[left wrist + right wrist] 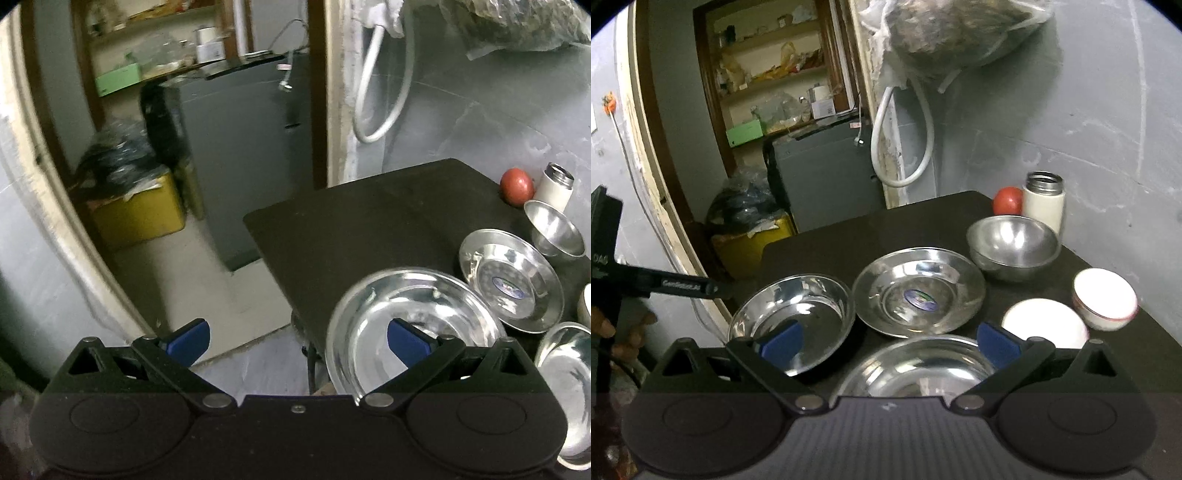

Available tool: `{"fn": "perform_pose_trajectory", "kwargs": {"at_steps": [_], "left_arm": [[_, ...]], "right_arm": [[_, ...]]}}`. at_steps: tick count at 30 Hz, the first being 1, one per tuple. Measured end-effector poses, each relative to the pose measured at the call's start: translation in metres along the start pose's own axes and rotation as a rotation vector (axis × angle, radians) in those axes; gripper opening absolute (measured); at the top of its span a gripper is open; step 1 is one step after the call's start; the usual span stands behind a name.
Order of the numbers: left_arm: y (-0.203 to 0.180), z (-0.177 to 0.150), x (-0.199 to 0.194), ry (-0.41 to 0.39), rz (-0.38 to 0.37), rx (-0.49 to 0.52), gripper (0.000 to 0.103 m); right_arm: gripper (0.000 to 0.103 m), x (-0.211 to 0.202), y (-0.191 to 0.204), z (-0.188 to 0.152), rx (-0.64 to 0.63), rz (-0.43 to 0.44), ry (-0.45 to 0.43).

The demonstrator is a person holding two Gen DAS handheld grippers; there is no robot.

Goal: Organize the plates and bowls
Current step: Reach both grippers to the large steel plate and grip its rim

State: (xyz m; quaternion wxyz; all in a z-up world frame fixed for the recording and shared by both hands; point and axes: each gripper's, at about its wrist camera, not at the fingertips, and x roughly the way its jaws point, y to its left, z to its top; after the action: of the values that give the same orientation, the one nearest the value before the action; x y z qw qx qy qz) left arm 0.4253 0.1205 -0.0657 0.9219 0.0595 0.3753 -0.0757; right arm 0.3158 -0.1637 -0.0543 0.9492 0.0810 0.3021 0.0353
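On the black table (827, 236) stand a deep steel dish (792, 314) at the left edge, a flat steel plate with a sticker (918, 291), a steel bowl (1014, 247), two white bowls (1104, 299) (1045, 328) and a near steel dish (916, 369). My right gripper (889, 347) hovers open above the near dish, holding nothing. My left gripper (298, 343) is open by the table's left corner. Its right finger overlaps the deep steel dish (413, 317); nothing sits between the fingers. The sticker plate (511, 280) and steel bowl (554, 229) lie further right.
A tomato (1008, 201) and a white flask (1043, 203) stand at the table's back by the grey wall. Left of the table are a doorway, a grey appliance (827, 184) and a yellow bin (753, 240). A hand (624, 332) holds the left gripper's body (683, 286).
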Motion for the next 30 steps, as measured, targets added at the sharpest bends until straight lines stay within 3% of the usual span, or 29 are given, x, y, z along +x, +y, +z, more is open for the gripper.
{"fn": "perform_pose_trajectory", "kwargs": {"at_steps": [6, 13, 23, 30], "left_arm": [[0.004, 0.008, 0.038, 0.030, -0.086, 0.081, 0.102], [0.006, 0.008, 0.063, 0.081, -0.146, 0.152, 0.102], [0.010, 0.004, 0.068, 0.119, -0.196, 0.144, 0.096], [0.013, 0.002, 0.066, 0.134, -0.227, 0.099, 0.082]], "right_arm": [[0.103, 0.041, 0.019, 0.005, -0.028, 0.076, 0.119], [0.101, 0.070, 0.036, 0.004, -0.017, 0.066, 0.158], [0.088, 0.100, 0.042, 0.008, 0.011, 0.092, 0.209], [0.086, 0.112, 0.044, 0.005, 0.026, 0.089, 0.237]]}}
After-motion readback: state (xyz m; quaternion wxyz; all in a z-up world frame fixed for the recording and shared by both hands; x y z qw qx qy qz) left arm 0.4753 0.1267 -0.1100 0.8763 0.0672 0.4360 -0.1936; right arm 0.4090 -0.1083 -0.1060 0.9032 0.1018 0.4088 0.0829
